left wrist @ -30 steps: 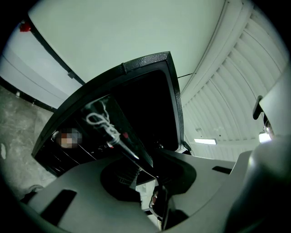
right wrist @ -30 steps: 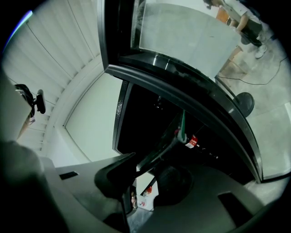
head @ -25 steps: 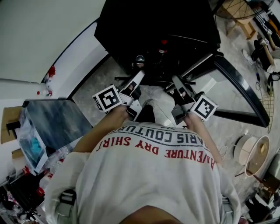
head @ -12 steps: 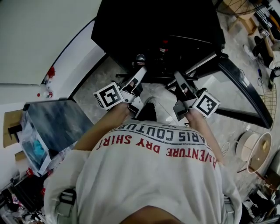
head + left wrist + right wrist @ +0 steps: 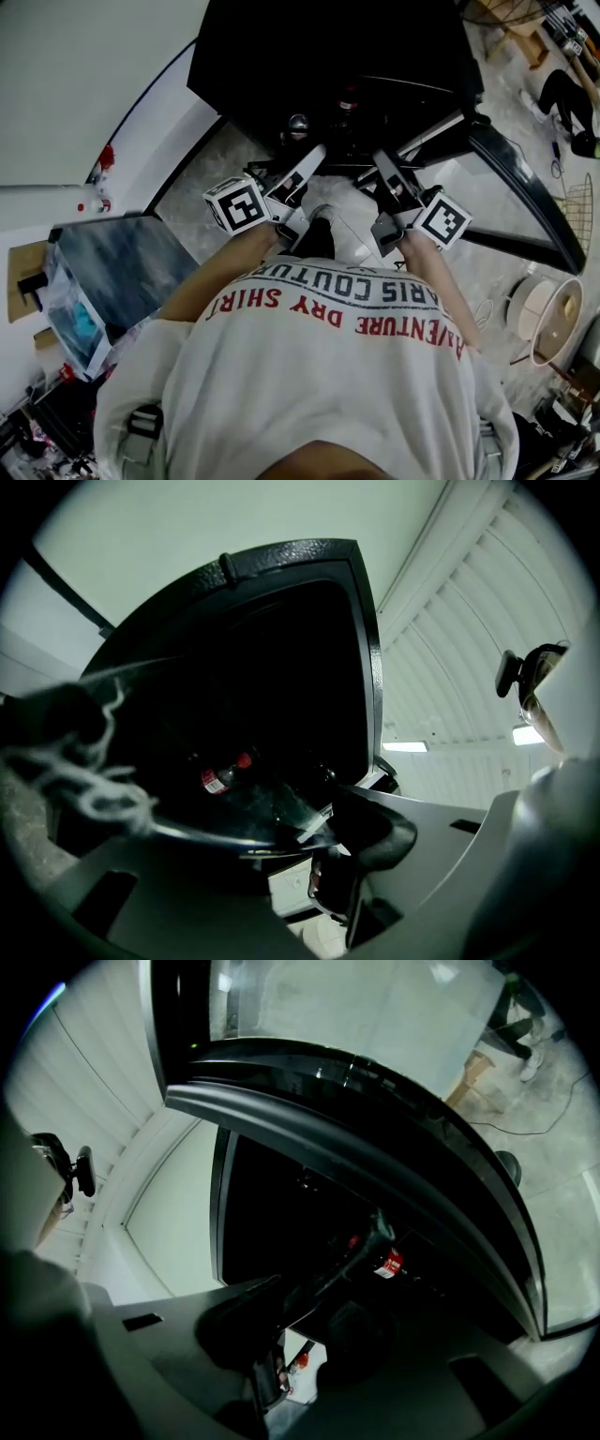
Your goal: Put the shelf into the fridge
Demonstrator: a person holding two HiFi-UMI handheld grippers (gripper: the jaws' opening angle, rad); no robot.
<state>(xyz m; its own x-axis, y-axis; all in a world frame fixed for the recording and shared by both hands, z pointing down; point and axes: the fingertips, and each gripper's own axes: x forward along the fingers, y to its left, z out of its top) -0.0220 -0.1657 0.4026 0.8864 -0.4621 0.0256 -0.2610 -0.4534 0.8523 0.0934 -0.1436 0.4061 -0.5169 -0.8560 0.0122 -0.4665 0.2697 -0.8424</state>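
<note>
Left gripper [image 5: 312,157]: jaws opening and now wide apart. The shelf [image 5: 246,819] edge lies between them, pads off it. Right gripper [image 5: 382,161]: fingers clamped on the shelf's front edge. The shelf sits in the mouth of the fridge [image 5: 328,56], with most of it reaching into the dark interior. The door [image 5: 525,202] is swung open on the right. A red-capped bottle [image 5: 217,778] lies inside, beyond the shelf.
</note>
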